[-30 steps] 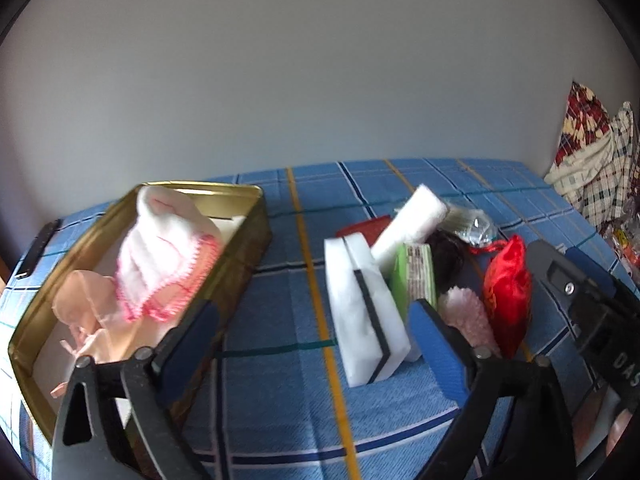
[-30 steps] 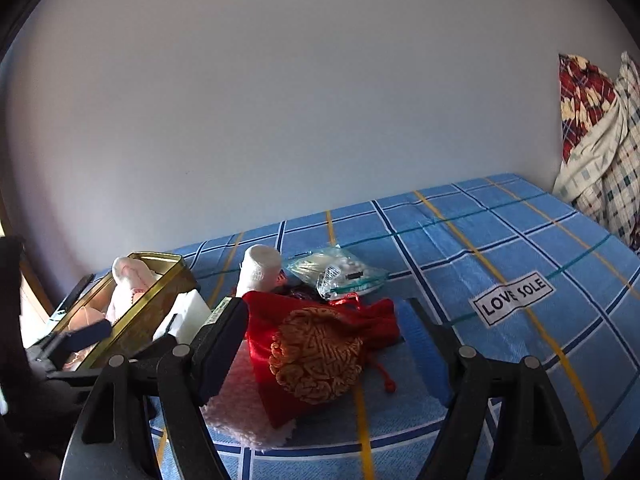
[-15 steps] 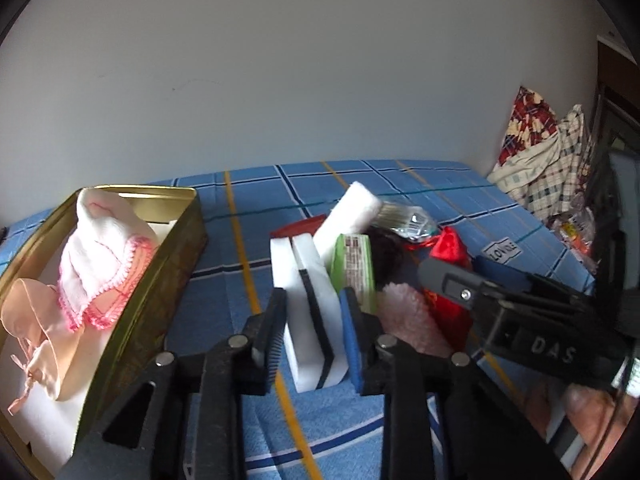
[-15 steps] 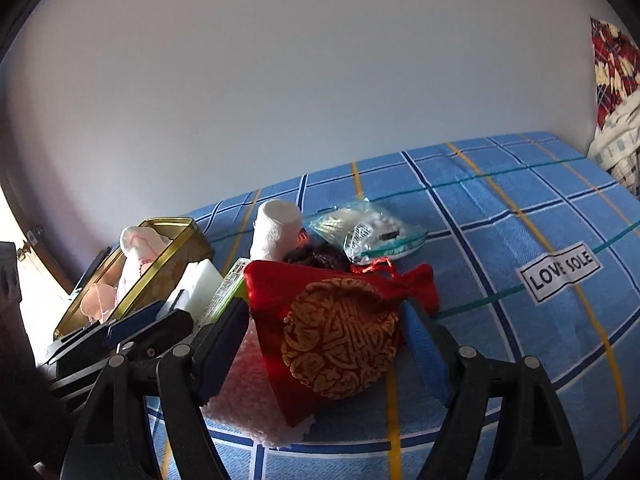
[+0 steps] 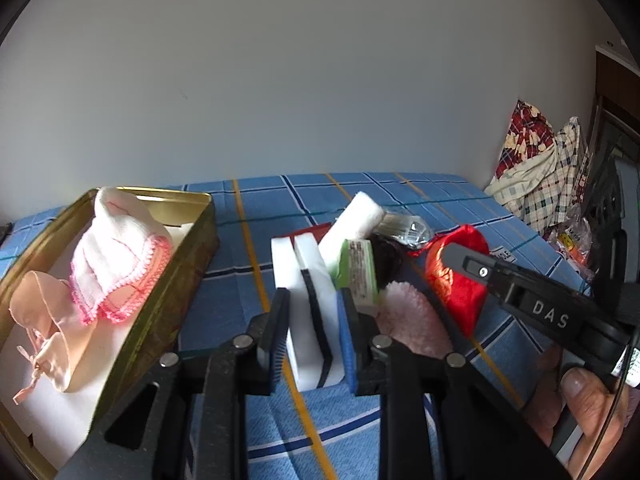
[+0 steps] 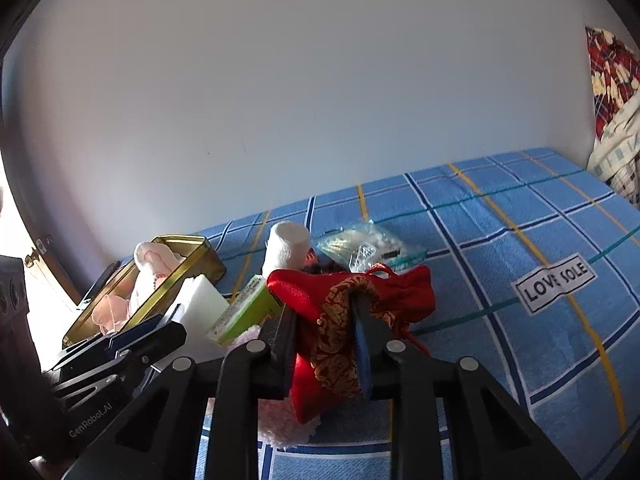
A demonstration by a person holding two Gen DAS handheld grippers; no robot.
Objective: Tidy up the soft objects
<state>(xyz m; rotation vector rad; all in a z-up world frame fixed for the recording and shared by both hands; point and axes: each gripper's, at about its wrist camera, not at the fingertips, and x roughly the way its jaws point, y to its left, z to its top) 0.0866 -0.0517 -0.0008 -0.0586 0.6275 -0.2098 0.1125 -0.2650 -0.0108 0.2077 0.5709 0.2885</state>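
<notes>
A: Left gripper is pinching the white sponge block by its flat sides — light, compressible — beside the gold tin.

B: Right gripper is squeezing the red pouch — limp, slippery; the green packet and pink fluff are crowding both.

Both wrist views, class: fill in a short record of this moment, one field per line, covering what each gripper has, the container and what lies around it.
left gripper: shut on the white sponge block
right gripper: shut on the red pouch
container: gold tin, open, on the blue plaid sheet
in the tin: pink-edged white cloth, peach fabric piece
loose pile: green packet, white roll, fluffy pink item, clear bag
sheet label: LOVE SOLE
</notes>
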